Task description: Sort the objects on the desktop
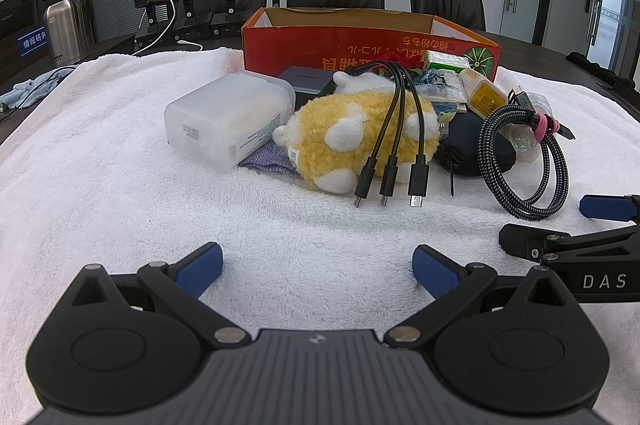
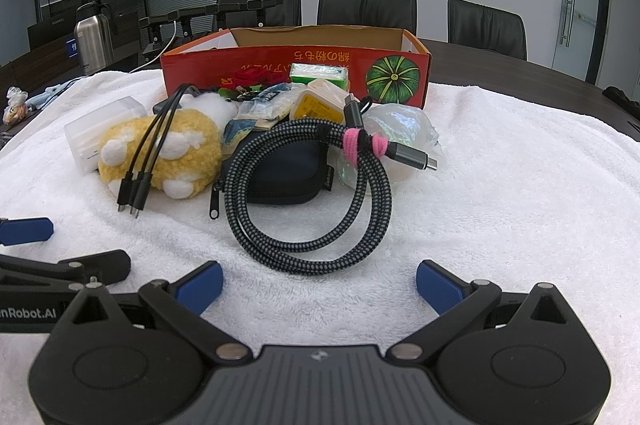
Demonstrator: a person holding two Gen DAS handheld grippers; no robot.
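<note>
Both the left claw and the right claw gaped wide and empty, near the plush toy before the box.

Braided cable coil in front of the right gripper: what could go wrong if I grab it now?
1. The braided cable coil leans on the dark zip pouch; lifting it may drag the pouch.
2. Only a pink tie binds it; a grip elsewhere could let loops sag and snag the crinkled plastic bag.
3. The three-headed black cable drapes over the yellow plush; the left gripper moving the plush would pull it along.
</note>
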